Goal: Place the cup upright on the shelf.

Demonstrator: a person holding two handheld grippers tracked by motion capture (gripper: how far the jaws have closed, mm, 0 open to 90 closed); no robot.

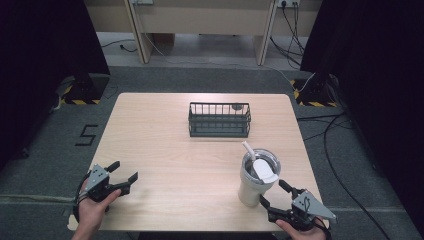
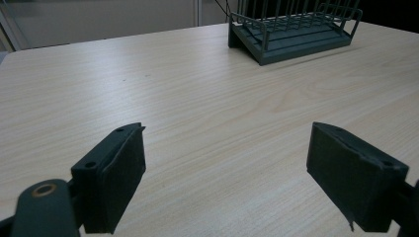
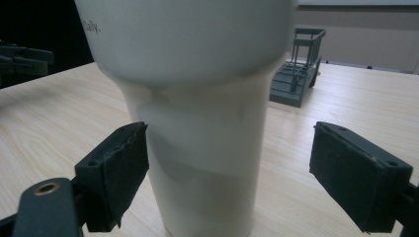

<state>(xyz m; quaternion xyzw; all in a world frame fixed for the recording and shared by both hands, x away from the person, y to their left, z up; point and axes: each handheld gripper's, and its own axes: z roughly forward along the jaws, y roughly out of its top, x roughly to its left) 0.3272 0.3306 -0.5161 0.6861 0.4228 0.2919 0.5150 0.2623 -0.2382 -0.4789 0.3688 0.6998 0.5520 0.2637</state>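
Upright on the light wooden desk [image 1: 175,150], toward its near right part: a cream tumbler [image 1: 254,179], long axis vertical, wider upper body tapering to a narrower base, clear lid [image 1: 261,165] on top. Through the lid, a white straw [image 1: 248,149] leaning up and toward the far left; contents of the tumbler not discernible. In the right gripper view, the tumbler [image 3: 197,98] close in, standing between the two spread jaws, its narrow lower part near the left-hand pad, possibly touching it, and well clear of the other. Right tongs [image 1: 272,194] released, held in a hand [image 1: 300,231] at the near right edge, aimed at the tumbler's base. Farther back, centred on the desk, a dark wire basket [image 1: 219,120], long side running left to right, with a small dark round item at its far right corner, too small to identify; basket otherwise showing bare slats in the left gripper view [image 2: 291,29]. Left tongs [image 1: 125,172] also released, jaws wide apart above bare wood near the near left corner, gripped by the other hand [image 1: 95,207], pointing toward the far right, well apart from tumbler and basket.
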